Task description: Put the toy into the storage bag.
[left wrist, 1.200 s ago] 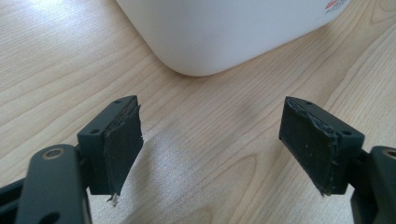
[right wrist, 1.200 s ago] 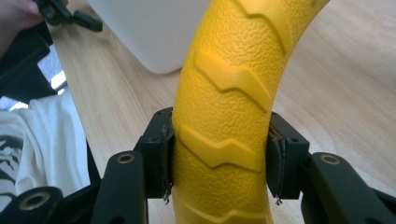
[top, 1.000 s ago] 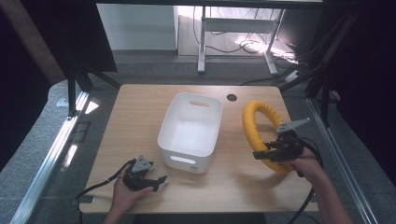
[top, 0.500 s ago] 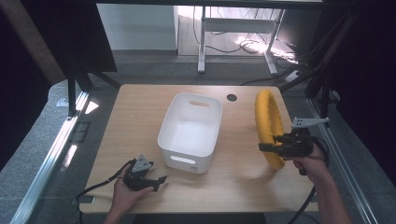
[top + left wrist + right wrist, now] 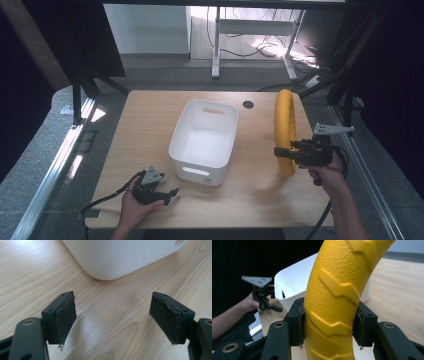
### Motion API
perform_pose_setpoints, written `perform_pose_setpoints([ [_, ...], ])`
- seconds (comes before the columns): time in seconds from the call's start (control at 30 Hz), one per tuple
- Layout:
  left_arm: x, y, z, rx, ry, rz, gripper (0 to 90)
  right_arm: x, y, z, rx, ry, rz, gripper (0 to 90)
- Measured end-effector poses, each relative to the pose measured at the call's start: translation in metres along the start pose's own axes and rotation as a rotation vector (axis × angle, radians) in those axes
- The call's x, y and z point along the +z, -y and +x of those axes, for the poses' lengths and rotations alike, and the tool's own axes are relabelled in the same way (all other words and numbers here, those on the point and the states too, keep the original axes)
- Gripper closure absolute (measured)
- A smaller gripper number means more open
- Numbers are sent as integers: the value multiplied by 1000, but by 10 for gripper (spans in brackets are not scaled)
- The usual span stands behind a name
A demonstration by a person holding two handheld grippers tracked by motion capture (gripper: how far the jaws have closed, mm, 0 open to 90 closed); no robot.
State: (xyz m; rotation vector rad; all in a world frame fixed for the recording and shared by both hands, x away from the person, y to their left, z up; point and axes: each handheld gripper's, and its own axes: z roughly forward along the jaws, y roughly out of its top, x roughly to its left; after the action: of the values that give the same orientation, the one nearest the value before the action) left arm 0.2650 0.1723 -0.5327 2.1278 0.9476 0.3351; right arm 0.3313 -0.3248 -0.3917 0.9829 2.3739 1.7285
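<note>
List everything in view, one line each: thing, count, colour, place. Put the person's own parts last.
Ring: one, yellow with raised tread marks, held on edge at the table's right side, clamped by the right gripper.
Bin: one, white, with handle slots, middle of the table, nothing inside.
Table: one, light wood, with a dark round hole near its far edge.
Desk frame: one, white, on the floor beyond the table.
Left gripper: one, black with a grey plate, resting low at the table's near left corner, jaws wide apart.
Right gripper: one, black with a grey plate, shut on the ring.
Hands: two, one on each gripper, coming in from the near edge.
</note>
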Motion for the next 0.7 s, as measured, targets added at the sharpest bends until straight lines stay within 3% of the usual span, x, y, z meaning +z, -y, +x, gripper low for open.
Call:
perform_pose_setpoints([
  [0.2,0,0,0,-1,0,-1,212,3,-1,5,-5,16,-65,509],
  [0.7,0,0,0,2,0,1,212,26,-2,24,-34,131,-208,509],
])
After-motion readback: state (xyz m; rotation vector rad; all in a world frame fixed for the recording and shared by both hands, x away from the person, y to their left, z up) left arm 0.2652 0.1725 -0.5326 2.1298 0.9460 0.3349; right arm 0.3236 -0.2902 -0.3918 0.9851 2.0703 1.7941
